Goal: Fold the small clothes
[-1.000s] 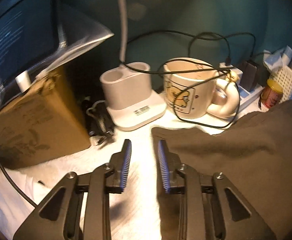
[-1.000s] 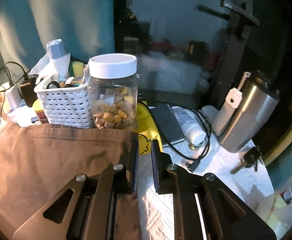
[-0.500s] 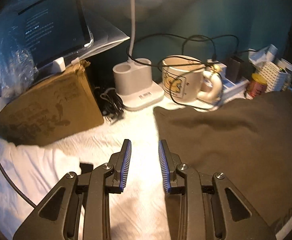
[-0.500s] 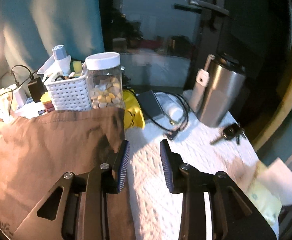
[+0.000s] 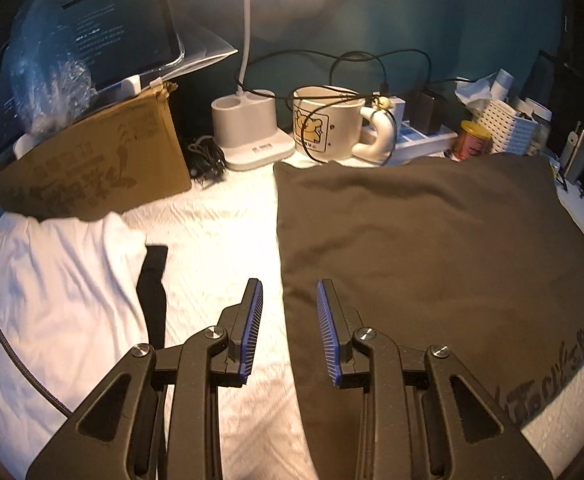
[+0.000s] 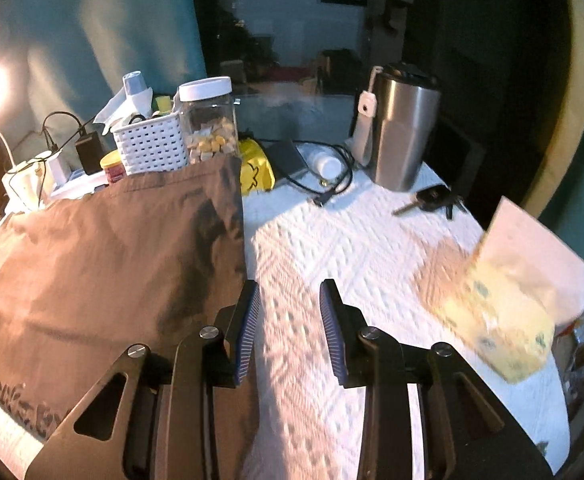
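A brown garment (image 5: 431, 248) with dark lettering along its near hem lies flat on the white quilted cover (image 5: 220, 240). In the left wrist view my left gripper (image 5: 290, 292) is open above the garment's left edge, with nothing between its jaws. The same garment (image 6: 104, 264) fills the left half of the right wrist view. My right gripper (image 6: 290, 292) is open just off the garment's right edge, over bare white cover (image 6: 355, 248), holding nothing. A white garment (image 5: 52, 296) lies crumpled at the left, with a black sock (image 5: 154, 284) beside it.
Along the back stand a cardboard box (image 5: 92, 164), a white lamp base (image 5: 248, 136), a mug (image 5: 331, 124), a power strip, a white basket (image 6: 148, 144) and a jar (image 6: 208, 120). A steel tumbler (image 6: 399, 128), keys (image 6: 431, 200) and a tissue pack (image 6: 503, 320) lie at the right.
Both grippers have drawn back toward the near side, so more of the garment shows. The right gripper's jaws have widened and it has let go of the garment's far right corner.
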